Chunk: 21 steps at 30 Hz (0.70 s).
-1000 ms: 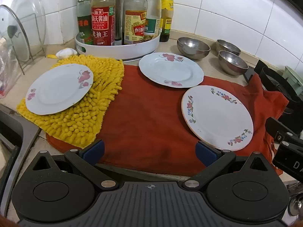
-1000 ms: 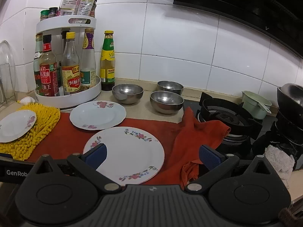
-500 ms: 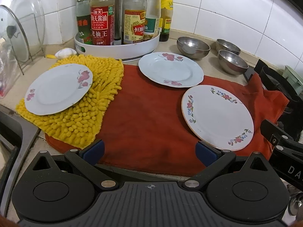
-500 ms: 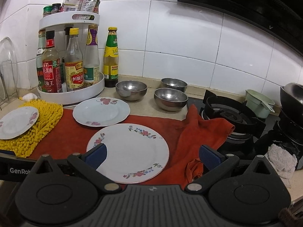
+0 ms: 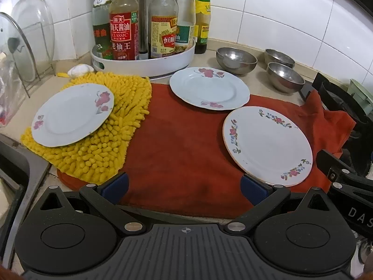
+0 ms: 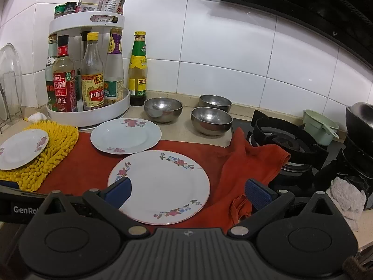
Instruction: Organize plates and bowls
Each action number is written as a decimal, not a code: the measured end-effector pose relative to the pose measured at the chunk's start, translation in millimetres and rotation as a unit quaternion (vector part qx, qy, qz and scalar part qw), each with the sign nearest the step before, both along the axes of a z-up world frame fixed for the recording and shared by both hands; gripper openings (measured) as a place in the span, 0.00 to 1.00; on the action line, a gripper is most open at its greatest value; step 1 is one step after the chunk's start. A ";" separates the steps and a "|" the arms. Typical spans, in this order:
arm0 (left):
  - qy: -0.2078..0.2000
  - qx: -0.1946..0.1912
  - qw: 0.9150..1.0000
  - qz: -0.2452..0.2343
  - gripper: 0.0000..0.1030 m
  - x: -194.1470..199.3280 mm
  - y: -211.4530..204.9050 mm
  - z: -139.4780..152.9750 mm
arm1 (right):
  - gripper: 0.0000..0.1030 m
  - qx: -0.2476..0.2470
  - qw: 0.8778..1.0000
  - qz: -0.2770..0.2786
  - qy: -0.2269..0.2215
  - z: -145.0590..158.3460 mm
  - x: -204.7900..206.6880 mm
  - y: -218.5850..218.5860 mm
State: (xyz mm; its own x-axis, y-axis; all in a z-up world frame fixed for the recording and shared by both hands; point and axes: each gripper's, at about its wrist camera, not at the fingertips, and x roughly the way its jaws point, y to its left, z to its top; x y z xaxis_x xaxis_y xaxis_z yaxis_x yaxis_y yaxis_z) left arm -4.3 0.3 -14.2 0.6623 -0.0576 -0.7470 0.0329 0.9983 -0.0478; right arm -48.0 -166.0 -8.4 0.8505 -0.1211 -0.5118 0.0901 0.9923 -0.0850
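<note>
Both grippers hang wide open and empty at the near edge of the counter: the left gripper [image 5: 184, 186] over the bare middle of the red cloth [image 5: 181, 154], the right gripper [image 6: 186, 192] low over the big plate [image 6: 160, 184], its left pad overlapping that plate's near rim in view; whether it touches I cannot tell.

Nothing is stacked yet. The big plate lies flat on the cloth; the mid plate [image 6: 126, 135] sits just behind it, half on the cloth and half on bare counter, their rims nearly meeting. A small plate [image 5: 72, 114] rests well to the left on the yellow mat [image 5: 109, 140]. Three steel bowls stand apart behind the plates: one [image 6: 163, 108] beside the bottle rack [image 6: 88, 116], two more [image 6: 211, 120] [image 6: 215, 102] close together by the stove [image 6: 286, 144].

Risks, as I judge them: a flat plate gives little edge to pinch, so a shallow grip could slip and drop it. Dragging the big plate may bunch the cloth and nudge the mid plate. The small plate sits tilted on the soft mat and could rock when pressed. Reaching for the bowls passes near the bottles and the stove grate, where a finger could catch. Smooth steel bowls may also squirt from the pads.
</note>
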 end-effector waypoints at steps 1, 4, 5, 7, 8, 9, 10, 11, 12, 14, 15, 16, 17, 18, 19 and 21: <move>-0.002 0.002 1.000 0.000 1.00 -0.2 -0.2 0.4 | 0.97 0.000 1.000 0.000 0.000 -0.1 0.1 -0.3; -0.006 0.005 1.000 0.001 1.00 -0.5 0.1 1.3 | 0.97 0.000 1.000 0.000 0.000 -0.5 -0.2 0.0; -0.006 0.005 1.000 0.001 1.00 -0.6 0.3 1.4 | 0.97 0.000 1.000 0.000 0.000 -0.8 -0.5 0.1; -0.006 0.006 1.000 0.000 1.00 -0.4 0.5 1.2 | 0.97 -0.001 1.000 0.000 0.001 -1.0 -0.1 0.6; -0.006 0.006 1.000 0.000 1.00 -0.5 0.6 1.3 | 0.97 -0.001 1.000 0.000 0.001 -1.0 -0.3 0.6; -0.007 0.006 1.000 0.000 1.00 -0.4 0.5 1.3 | 0.97 -0.001 1.000 0.000 0.001 -1.1 -0.3 0.7; -0.007 0.006 1.000 0.000 1.00 -0.2 0.8 1.1 | 0.97 -0.001 1.000 0.000 0.001 -1.1 -0.3 0.7; -0.007 0.006 1.000 0.000 1.00 -0.1 1.2 1.0 | 0.97 -0.001 1.000 0.000 0.001 -1.0 -0.3 0.8; -0.007 0.006 1.000 0.000 1.00 0.1 1.6 0.7 | 0.97 -0.001 1.000 0.000 0.000 -1.0 -0.3 0.6; -0.007 0.006 1.000 0.000 1.00 0.2 1.8 0.5 | 0.97 -0.002 1.000 0.000 0.000 -1.5 -0.2 0.9; -0.007 0.006 1.000 -0.001 1.00 0.5 2.3 0.2 | 0.97 -0.001 1.000 0.000 0.001 -1.3 -0.3 0.9; -0.007 0.005 1.000 0.000 1.00 0.1 1.7 0.5 | 0.97 -0.002 1.000 0.000 0.000 -1.2 -0.4 0.8; -0.008 0.005 1.000 -0.001 1.00 0.1 2.1 0.6 | 0.97 -0.002 1.000 0.000 0.000 -1.2 -0.4 0.8; -0.008 0.005 1.000 -0.001 1.00 0.0 2.6 0.8 | 0.97 -0.003 1.000 -0.001 0.000 -1.2 -0.6 1.1; -0.008 0.005 1.000 -0.002 1.00 0.4 3.1 0.8 | 0.97 -0.004 1.000 -0.001 -0.001 -1.2 -0.7 1.7; -0.008 0.004 1.000 -0.003 1.00 0.9 3.9 0.8 | 0.97 -0.006 1.000 -0.002 -0.001 -1.0 -0.5 2.9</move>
State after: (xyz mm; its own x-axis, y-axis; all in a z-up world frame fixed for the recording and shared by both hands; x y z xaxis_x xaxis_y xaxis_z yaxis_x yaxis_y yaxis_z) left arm -3.4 4.1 -13.5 0.6743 -0.0553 -0.7364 0.0397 0.9985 -0.0386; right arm -48.6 -163.1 -9.4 0.8511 -0.1309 -0.5084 0.0949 0.9908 -0.0962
